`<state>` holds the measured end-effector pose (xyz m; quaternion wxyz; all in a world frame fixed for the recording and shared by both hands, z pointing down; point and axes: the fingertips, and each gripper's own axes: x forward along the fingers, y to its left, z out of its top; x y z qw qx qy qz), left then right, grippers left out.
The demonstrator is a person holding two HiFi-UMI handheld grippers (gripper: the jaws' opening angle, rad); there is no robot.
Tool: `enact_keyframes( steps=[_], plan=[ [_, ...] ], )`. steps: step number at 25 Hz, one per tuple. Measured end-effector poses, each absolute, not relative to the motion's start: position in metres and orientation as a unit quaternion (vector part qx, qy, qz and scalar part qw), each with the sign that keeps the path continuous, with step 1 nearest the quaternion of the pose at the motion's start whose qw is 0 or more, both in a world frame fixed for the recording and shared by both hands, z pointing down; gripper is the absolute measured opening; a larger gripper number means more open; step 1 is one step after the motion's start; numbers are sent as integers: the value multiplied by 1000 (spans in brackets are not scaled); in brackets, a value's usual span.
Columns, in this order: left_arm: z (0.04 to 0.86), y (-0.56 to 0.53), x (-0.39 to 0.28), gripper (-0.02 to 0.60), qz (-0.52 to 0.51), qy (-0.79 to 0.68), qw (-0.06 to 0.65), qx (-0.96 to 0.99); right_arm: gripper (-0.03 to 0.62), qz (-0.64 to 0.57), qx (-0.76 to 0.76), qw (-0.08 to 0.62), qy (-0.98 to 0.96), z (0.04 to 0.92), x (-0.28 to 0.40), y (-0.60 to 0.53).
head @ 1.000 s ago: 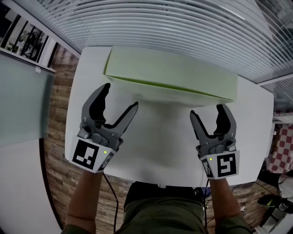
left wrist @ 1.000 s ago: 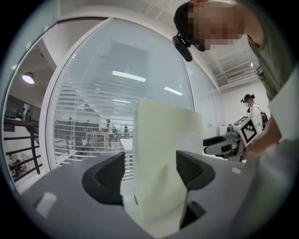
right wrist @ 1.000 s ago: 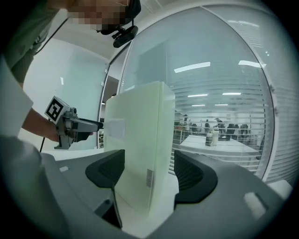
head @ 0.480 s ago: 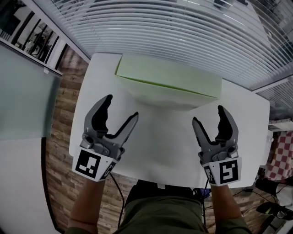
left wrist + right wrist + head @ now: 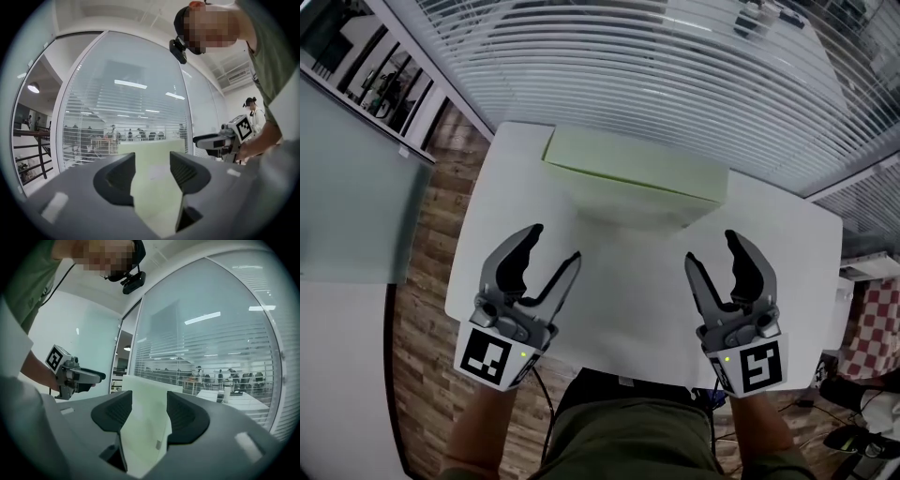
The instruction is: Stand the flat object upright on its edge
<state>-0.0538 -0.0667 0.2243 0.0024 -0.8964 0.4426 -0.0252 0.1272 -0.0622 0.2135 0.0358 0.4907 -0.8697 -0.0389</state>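
A pale green flat box (image 5: 633, 173) stands upright on its long edge at the far side of the white table (image 5: 619, 300). Both grippers hover over the near half of the table, well short of the box and not touching it. My left gripper (image 5: 555, 244) and right gripper (image 5: 711, 248) are open, and their jaws have just been closing partway with nothing between them. In the left gripper view the box (image 5: 150, 146) shows beyond the open jaws (image 5: 152, 171). In the right gripper view the box (image 5: 145, 392) also stands beyond the open jaws (image 5: 149, 413).
A glass wall with blinds (image 5: 675, 75) runs right behind the table's far edge. Wood floor (image 5: 422, 281) and a glass partition (image 5: 347, 187) lie to the left. The table's near edge is by the person's body.
Both grippers have drawn back from the box toward the person and risen. Their jaws stand narrower than before. The box stays upright in place.
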Motion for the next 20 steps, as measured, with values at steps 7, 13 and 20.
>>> enact_keyframes(
  steps=[7,13,20],
  plan=[
    [216,-45,-38,179,-9,440,-8,-898,116,-19,481,23,-876,204,127,-45],
    [222,-37,-34,120,-25,441,2,-897,11,-10,460,21,-887,202,120,-34],
    [215,-27,-11,71,-6,441,-32,-897,11,-3,430,28,-902,204,113,-18]
  ],
)
